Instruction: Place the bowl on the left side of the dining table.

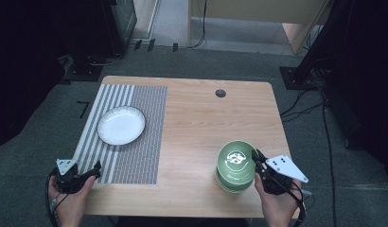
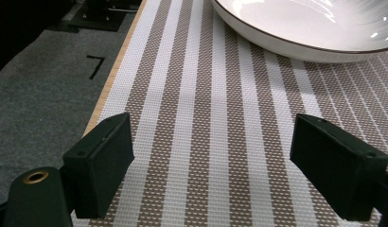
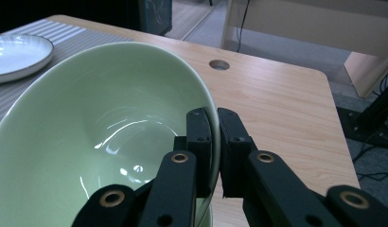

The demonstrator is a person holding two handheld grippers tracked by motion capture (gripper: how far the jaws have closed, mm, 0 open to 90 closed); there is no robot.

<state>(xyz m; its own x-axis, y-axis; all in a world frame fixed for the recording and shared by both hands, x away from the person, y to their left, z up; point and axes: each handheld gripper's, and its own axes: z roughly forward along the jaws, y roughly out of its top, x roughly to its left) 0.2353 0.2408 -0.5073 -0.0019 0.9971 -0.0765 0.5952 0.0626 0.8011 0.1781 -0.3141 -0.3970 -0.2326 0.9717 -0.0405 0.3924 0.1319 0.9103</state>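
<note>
A green bowl (image 1: pixel 235 163) sits atop a stack of like bowls near the table's front right. My right gripper (image 1: pixel 256 158) is shut on its right rim, one jaw inside and one outside, and in the right gripper view the green bowl (image 3: pixel 102 127) tilts up from the stack with my right gripper (image 3: pixel 215 142) pinching its rim. A white plate (image 1: pixel 121 125) rests on the striped placemat (image 1: pixel 135 161) at the left. My left gripper (image 1: pixel 95 169) hovers open over the mat's front left corner; in the left gripper view my left gripper (image 2: pixel 213 165) has nothing between its jaws, with the white plate (image 2: pixel 315 23) ahead.
A wooden table (image 1: pixel 197 118) has a round cable hole (image 1: pixel 220 93) near its far edge. Grey carpet surrounds it, with cables and stand bases at the right and back. The table's left edge (image 2: pixel 107 87) runs close beside my left gripper.
</note>
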